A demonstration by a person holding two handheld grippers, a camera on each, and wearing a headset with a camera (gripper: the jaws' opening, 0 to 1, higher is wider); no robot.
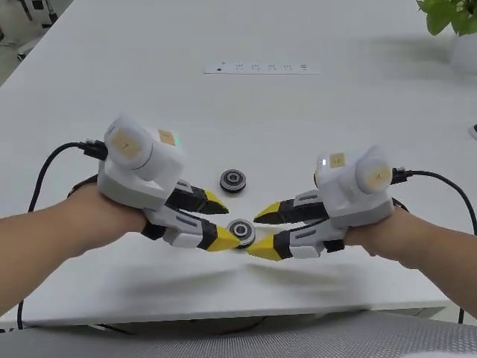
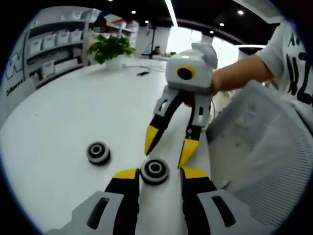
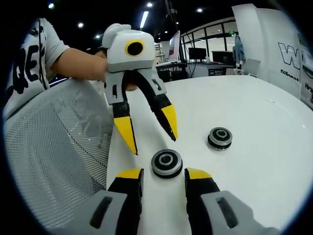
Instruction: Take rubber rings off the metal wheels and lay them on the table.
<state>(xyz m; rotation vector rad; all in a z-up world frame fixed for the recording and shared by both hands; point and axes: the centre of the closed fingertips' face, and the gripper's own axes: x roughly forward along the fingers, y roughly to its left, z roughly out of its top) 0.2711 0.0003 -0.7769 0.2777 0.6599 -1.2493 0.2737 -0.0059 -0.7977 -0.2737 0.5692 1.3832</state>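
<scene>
While both grippers face each other low over the white bench (image 1: 313, 112), the nearer metal wheel (image 1: 241, 231) lies flat close to the bench's front edge, between their yellow tips. The left gripper (image 1: 226, 225) has its jaws spread. In the left gripper view the wheel sits in the gap between its tips, though I cannot tell whether a tip touches it. The right gripper (image 1: 255, 236) is also released, jaws apart, its tips flanking that wheel from the opposite side. A black rubber ring (image 3: 154, 165) is on the wheel. A second wheel (image 1: 233, 180), also wearing its ring, lies flat farther back, apart from both grippers. A power strip (image 1: 262, 68) lies far across the bench.
</scene>
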